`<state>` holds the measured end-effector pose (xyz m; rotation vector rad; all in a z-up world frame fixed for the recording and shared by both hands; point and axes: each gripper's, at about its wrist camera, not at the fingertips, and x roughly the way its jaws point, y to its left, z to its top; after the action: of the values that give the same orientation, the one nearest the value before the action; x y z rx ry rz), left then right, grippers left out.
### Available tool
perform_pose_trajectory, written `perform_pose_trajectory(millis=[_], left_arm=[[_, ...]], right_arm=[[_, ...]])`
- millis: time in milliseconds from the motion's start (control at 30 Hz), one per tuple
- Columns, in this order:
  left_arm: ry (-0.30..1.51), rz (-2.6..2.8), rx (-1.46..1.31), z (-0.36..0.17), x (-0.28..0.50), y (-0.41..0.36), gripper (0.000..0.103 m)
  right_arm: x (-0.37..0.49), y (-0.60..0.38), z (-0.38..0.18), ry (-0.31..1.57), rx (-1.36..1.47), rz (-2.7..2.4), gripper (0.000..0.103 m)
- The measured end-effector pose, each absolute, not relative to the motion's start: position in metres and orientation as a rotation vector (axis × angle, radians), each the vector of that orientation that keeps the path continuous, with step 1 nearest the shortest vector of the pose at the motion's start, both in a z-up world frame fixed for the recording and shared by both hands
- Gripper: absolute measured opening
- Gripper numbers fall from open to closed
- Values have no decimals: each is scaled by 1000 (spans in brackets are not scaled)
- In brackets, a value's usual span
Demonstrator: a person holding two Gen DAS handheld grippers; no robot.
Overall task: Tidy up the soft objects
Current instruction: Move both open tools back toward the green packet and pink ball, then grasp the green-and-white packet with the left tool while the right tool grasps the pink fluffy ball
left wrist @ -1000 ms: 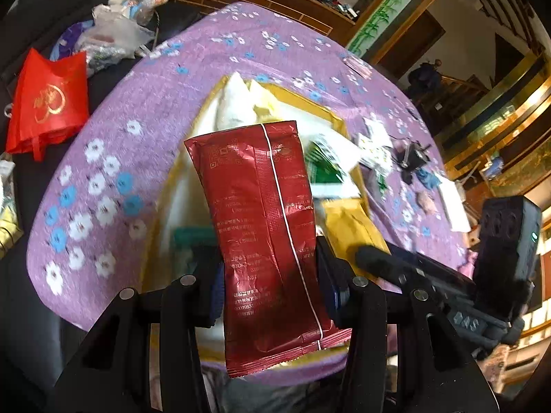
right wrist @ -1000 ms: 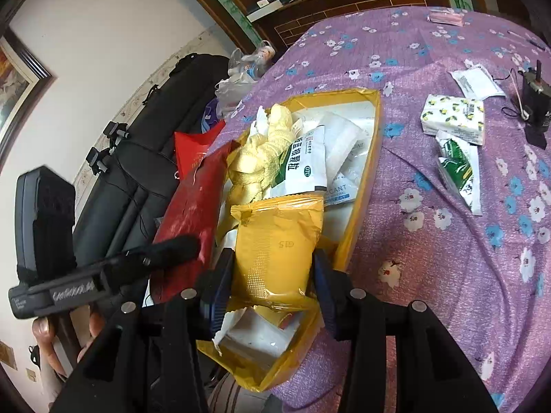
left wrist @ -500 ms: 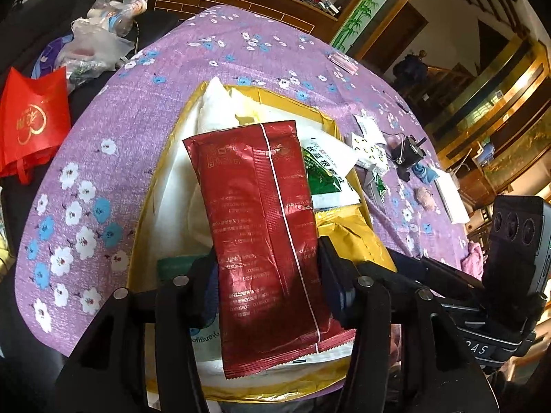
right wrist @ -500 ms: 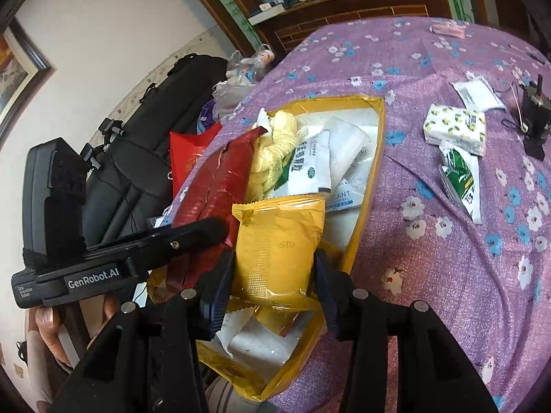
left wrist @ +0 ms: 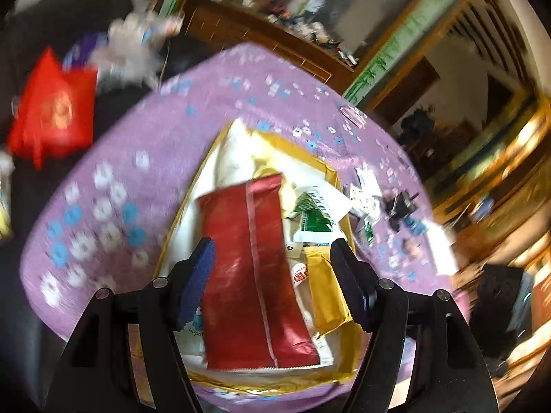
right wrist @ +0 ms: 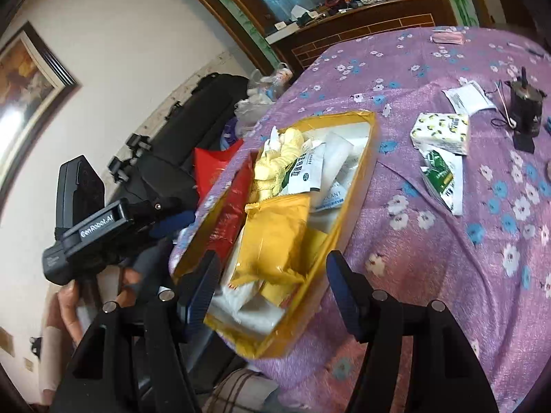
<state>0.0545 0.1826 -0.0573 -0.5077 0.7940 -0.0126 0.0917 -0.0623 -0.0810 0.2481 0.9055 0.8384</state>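
- Both let go! The left gripper (left wrist: 272, 275) jaws have just been spreading; the glossy red foil packet (left wrist: 255, 275) lies loose between them in the yellow cardboard box (right wrist: 358, 179).
- The right gripper (right wrist: 272, 292) jaws have just been widening too, clear of the yellow plastic pouch (right wrist: 275, 237) dropped beside it.
- Two soft items look boxed.

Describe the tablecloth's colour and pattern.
Purple tablecloth with white and blue flowers, clearest in the right wrist view.

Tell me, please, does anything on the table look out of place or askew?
Yes: a floral tissue pack and a green-and-white packet lie loose on the purple tablecloth, outside the yellow box holding the other packets. That box overhangs the table's near edge.
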Motion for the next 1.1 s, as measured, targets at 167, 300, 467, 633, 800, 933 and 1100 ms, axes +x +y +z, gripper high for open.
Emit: perform_pose_trajectory(millis=[167, 300, 467, 633, 800, 933, 1100], left_arm=[[703, -19, -373, -27, 41, 132, 69], [743, -150, -348, -29, 48, 87, 69], [817, -245, -328, -42, 70, 43, 69], [887, -285, -312, -53, 88, 13, 69], [927, -270, -293, -61, 112, 1, 69], [940, -240, -262, -66, 132, -6, 69], [960, -234, -244, -73, 152, -9, 69]], right_arm=[[86, -95, -78, 867, 232, 805, 64], [88, -125, -84, 877, 283, 756, 64], [95, -159, -94, 893, 346, 694, 64], [104, -193, -92, 866, 380, 615, 64], [127, -229, -91, 853, 390, 479, 64], [152, -255, -95, 852, 408, 388, 64], [181, -273, -107, 887, 413, 307, 64]])
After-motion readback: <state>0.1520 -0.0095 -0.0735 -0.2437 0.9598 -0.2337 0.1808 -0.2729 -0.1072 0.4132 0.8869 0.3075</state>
